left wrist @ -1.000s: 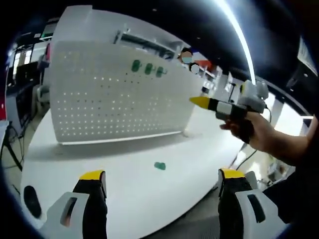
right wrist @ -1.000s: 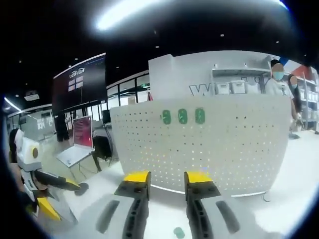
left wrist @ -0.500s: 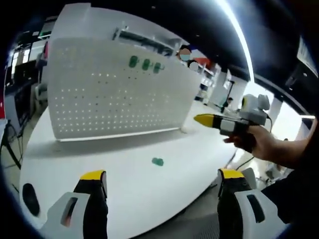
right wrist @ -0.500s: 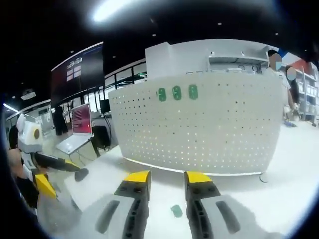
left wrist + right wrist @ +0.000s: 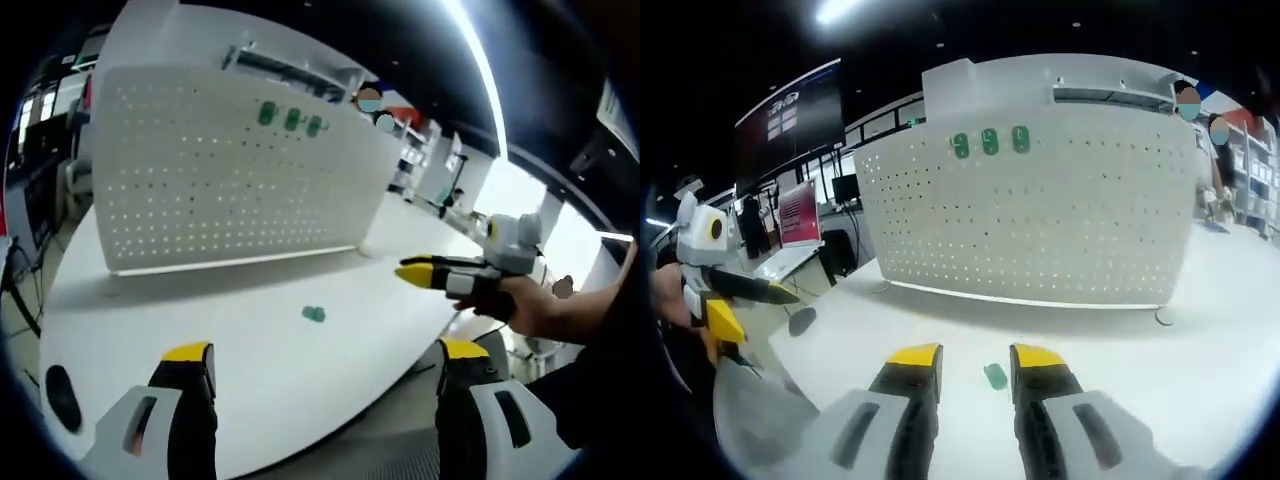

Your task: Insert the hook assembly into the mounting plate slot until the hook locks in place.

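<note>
A white counter [image 5: 250, 340] is seen with a big white perforated mounting plate [image 5: 220, 170] stood upright on it, and everything else can be placed off that plate. Up near the plate's top edge, three green hooks [image 5: 291, 119] are already seated in a row. The loose green hook assembly [image 5: 315, 314] is left lying flat on the counter in front of the plate, well apart from it and not touched by anything. In the left gripper view, the left gripper [image 5: 325, 365] is held low at the counter's near edge with its yellow-tipped jaws spread wide and empty. Off past the plate's right end, the right gripper [image 5: 425, 273] is held in a hand [image 5: 530, 305]. In the right gripper view its jaws [image 5: 975, 360] are narrowly parted with nothing in them, the hook assembly [image 5: 995, 376] seen just ahead between the tips.
</note>
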